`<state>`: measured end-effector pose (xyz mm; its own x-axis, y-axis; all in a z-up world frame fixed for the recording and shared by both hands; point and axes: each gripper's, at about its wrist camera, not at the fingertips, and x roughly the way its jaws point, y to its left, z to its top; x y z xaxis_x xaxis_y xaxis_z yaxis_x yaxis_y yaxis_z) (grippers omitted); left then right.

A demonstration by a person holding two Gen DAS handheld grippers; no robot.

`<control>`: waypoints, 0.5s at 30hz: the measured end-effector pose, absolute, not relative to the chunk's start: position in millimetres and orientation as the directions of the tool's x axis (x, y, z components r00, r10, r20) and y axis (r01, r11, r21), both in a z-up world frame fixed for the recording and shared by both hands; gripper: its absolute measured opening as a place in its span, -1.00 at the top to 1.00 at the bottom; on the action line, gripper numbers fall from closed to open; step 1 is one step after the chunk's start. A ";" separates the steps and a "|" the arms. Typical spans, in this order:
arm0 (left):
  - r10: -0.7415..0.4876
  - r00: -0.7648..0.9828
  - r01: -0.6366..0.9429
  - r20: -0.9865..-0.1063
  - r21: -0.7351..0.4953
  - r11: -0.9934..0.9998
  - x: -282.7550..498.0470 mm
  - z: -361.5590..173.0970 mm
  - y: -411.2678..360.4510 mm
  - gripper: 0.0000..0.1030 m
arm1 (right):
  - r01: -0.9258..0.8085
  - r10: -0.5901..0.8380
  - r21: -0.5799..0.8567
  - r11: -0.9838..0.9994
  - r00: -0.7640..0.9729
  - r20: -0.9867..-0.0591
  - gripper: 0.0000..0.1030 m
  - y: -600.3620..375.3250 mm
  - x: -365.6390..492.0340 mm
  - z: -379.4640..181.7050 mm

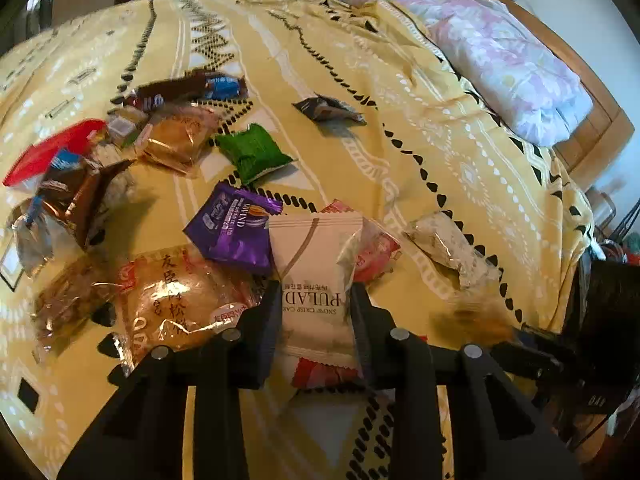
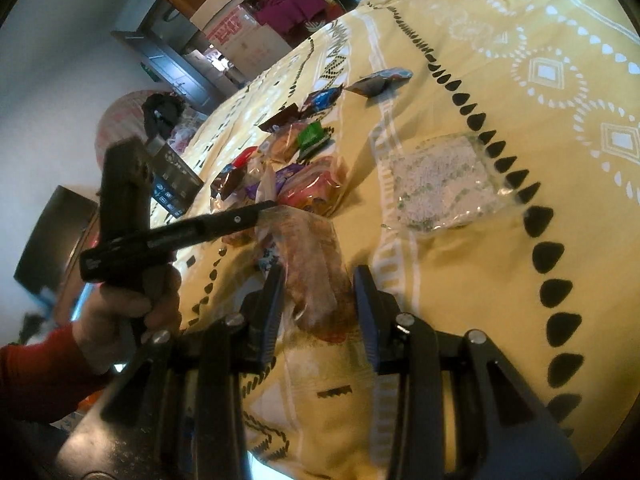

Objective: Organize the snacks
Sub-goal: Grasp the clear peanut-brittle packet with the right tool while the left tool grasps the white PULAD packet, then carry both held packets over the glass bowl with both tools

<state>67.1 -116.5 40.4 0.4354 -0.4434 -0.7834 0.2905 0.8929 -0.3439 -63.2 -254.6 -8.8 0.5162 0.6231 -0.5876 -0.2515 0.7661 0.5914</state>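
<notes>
Snack packets lie scattered on a yellow patterned bedspread (image 1: 340,48). My left gripper (image 1: 316,304) is shut on a white "PULAD" snow-crisp packet (image 1: 316,256), which lies over a red packet (image 1: 376,252). Beside it are a purple packet (image 1: 236,228) and a clear-wrapped bun (image 1: 180,296). My right gripper (image 2: 318,284) is shut on a clear-wrapped brown pastry (image 2: 312,256), held just above the bedspread (image 2: 460,80). In the right wrist view the left gripper (image 2: 256,216) reaches into the snack pile (image 2: 296,168), held by a hand with a red sleeve (image 2: 36,376).
A green packet (image 1: 254,152), a dark packet (image 1: 328,109) and a heap of brown and red packets (image 1: 72,184) lie farther out. A clear packet of white-green sweets (image 2: 440,184) lies apart. A pink quilt (image 1: 500,60) is folded at the headboard. Boxes (image 2: 240,32) stand beyond the bed.
</notes>
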 end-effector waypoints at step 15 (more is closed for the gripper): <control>-0.363 0.550 0.207 -0.752 -0.298 0.932 21.3 87.9 -47.1 0.34 | -0.379 0.523 0.371 0.848 0.480 -0.705 -0.28 -228.4 -68.0 11.9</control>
